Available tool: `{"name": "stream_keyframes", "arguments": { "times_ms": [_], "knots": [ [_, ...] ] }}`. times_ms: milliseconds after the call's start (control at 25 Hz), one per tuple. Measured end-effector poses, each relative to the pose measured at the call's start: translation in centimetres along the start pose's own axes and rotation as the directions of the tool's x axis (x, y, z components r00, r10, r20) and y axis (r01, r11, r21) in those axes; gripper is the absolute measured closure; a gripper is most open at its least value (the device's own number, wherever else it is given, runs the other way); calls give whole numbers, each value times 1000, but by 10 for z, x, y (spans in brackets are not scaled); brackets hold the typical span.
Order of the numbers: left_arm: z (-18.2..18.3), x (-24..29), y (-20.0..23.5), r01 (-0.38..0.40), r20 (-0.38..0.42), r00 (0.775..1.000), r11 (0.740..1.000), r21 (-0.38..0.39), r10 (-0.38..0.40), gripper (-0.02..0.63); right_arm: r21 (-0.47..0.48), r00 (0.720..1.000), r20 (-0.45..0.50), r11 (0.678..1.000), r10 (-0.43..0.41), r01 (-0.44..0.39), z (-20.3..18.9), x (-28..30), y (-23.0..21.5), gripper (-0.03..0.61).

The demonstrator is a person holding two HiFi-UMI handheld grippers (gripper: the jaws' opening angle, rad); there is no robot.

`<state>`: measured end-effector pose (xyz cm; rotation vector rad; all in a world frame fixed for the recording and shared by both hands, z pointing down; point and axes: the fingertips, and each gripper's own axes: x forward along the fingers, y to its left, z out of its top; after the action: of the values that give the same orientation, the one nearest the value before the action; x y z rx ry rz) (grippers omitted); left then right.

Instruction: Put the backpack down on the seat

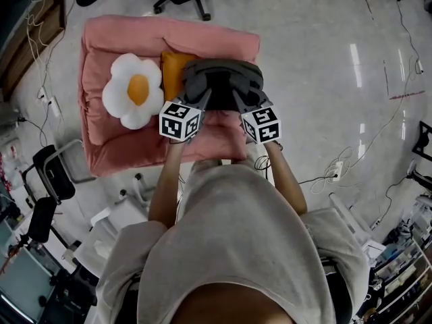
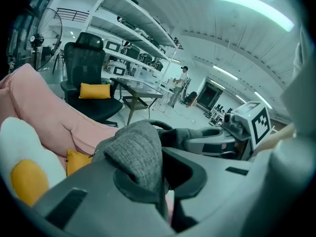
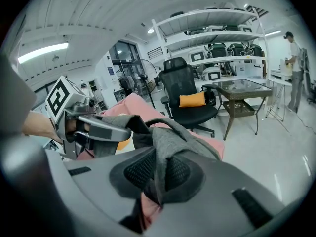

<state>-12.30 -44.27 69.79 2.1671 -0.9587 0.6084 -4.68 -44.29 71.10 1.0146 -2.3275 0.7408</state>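
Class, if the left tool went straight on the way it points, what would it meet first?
The backpack, which the left tool grips; past that, probably the seat below, though depth is unclear.

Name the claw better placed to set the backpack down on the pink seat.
Right, narrowly. The left claw and right claw both clamp the grey backpack, but the right side hangs over bare pink seat, while the left side crowds the orange cushion and flower pillow.
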Motion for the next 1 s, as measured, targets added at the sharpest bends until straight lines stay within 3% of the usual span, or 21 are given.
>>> {"name": "stream_keyframes", "arguments": {
  "times_ms": [1000],
  "knots": [
    [20,75,60,1,-80,997,999,-38,-4,585,-29,995,-96,1000,0,-2,17,76,-74,525]
  ]
}}
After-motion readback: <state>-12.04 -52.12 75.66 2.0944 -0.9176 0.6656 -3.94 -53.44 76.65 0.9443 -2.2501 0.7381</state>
